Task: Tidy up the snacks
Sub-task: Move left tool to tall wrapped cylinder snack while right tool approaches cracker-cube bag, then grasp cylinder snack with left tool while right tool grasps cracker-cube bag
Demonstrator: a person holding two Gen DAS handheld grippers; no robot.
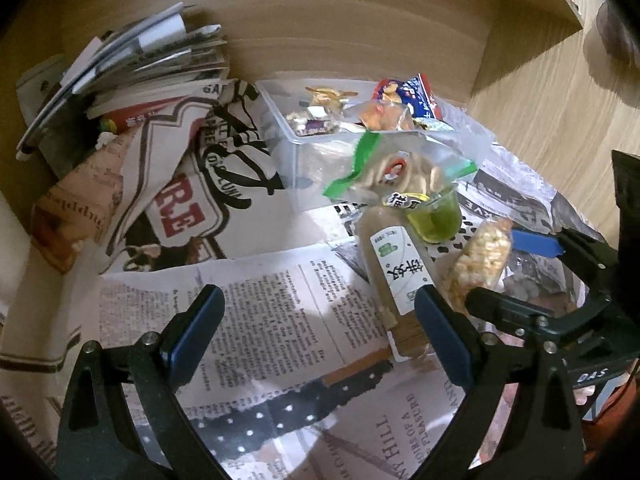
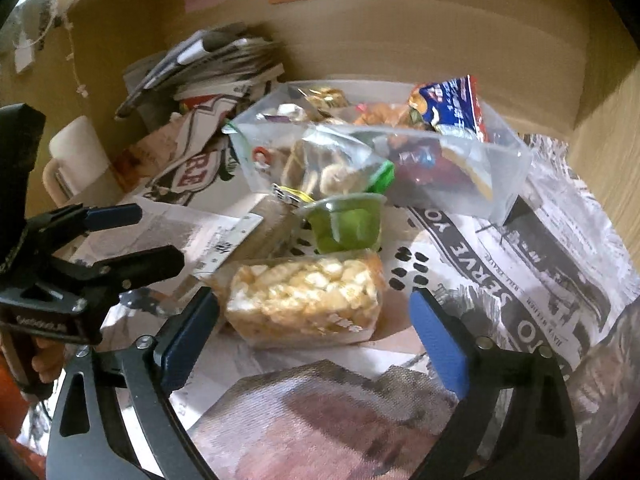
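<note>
both grippers, left gripper (image 1: 316,336) and right gripper (image 2: 316,336): black frames, blue jaws, silver screws.

The left wrist camera sits just behind the left gripper (image 1: 316,336) and looks forward and down over its two spread fingers at the newspaper (image 1: 256,320) on the table. It stands to the left of the snacks, so the clear box (image 1: 288,148) appears further ahead and the right gripper (image 1: 516,272) comes in at the right edge.

The right wrist camera looks the same way from behind the right gripper (image 2: 316,332), but lower and nearer, with the popcorn bag (image 2: 304,300) close in front. The left gripper (image 2: 140,236) shows at its left edge.

Both views share the box, the green cup (image 1: 436,216) (image 2: 344,224), the popcorn bag (image 1: 476,264), the stack of magazines (image 1: 132,64) (image 2: 208,68) and the wooden back wall (image 1: 340,40) (image 2: 400,40).
</note>
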